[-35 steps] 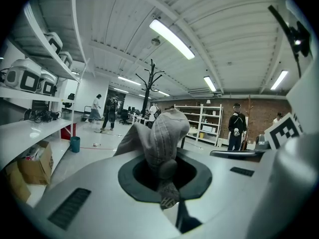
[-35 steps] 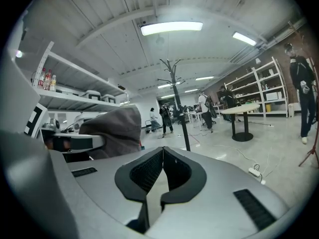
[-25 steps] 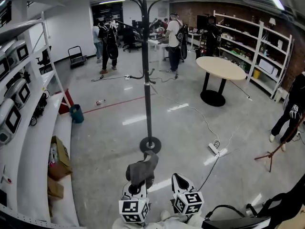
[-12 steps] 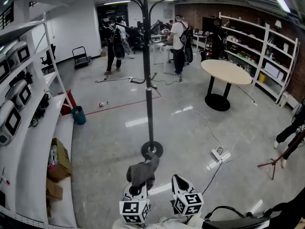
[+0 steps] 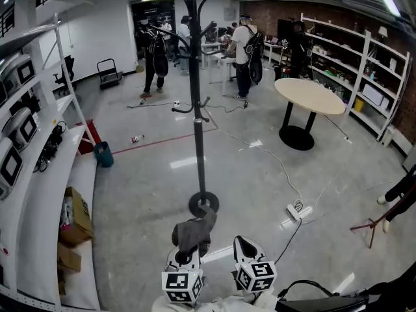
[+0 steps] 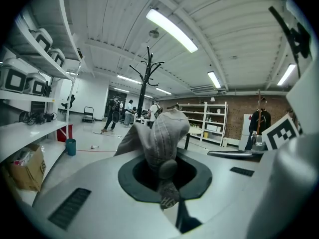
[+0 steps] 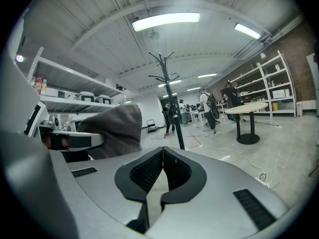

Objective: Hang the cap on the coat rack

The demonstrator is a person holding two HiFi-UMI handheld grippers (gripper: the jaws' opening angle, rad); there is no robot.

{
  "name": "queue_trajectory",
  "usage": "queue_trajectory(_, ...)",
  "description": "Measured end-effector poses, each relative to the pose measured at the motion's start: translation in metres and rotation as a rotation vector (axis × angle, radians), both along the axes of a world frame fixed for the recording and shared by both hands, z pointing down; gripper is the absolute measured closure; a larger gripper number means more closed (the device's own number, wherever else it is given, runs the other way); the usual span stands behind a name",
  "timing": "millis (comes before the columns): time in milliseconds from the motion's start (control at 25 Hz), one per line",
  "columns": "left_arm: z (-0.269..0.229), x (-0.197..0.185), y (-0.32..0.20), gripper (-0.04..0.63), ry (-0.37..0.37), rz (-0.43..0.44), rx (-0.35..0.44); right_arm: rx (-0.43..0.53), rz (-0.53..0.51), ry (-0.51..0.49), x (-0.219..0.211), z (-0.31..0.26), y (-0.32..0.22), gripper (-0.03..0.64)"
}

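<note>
— Where's the cap?

— In the left gripper. Its jaws are clamped on the lower part of the cloth, and the rest of the cap stands up out of them and flops forward.

— What does it look like?

— Soft grey-brown fabric, crumpled rather than holding a dome shape. In the left gripper view, rows of paler stitching run over the rounded top fold. A flatter flap slopes down to the left; it may be the peak, but I can't say for certain. Low down at the jaws sits a rounded lump of the same cloth. Under it is a small piece with lettering too blurred to read.

— And the right gripper?

— Its jaws are closed on each other with nothing between them. It sits just beside the left gripper, and the cap shows as a grey hump at the left of its view.

— How does the cap lie relative to the coat rack?

— Apart from it. The rack is a thin black pole on a round base, standing on the glossy grey floor. Its curved hooks are at the top and partway down. In the head view the cap's upper edge lines up with the near rim of the base. The cap touches neither the pole nor any hook.

— Anything else nearby?

— A round table stands well off to the right.
</note>
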State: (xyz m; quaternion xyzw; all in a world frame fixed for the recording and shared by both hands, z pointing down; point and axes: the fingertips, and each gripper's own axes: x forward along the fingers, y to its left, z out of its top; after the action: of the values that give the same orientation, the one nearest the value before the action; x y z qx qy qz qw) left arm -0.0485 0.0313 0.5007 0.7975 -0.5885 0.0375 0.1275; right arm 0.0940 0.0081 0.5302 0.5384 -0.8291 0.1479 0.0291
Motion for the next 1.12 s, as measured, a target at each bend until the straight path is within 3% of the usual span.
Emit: queue_trajectory(1120,0.004,0.01,-0.069,0.577,-0.003,0.025,0.023,-0.054,0.064,0.015,0.026,0.026,-0.053,0.606)
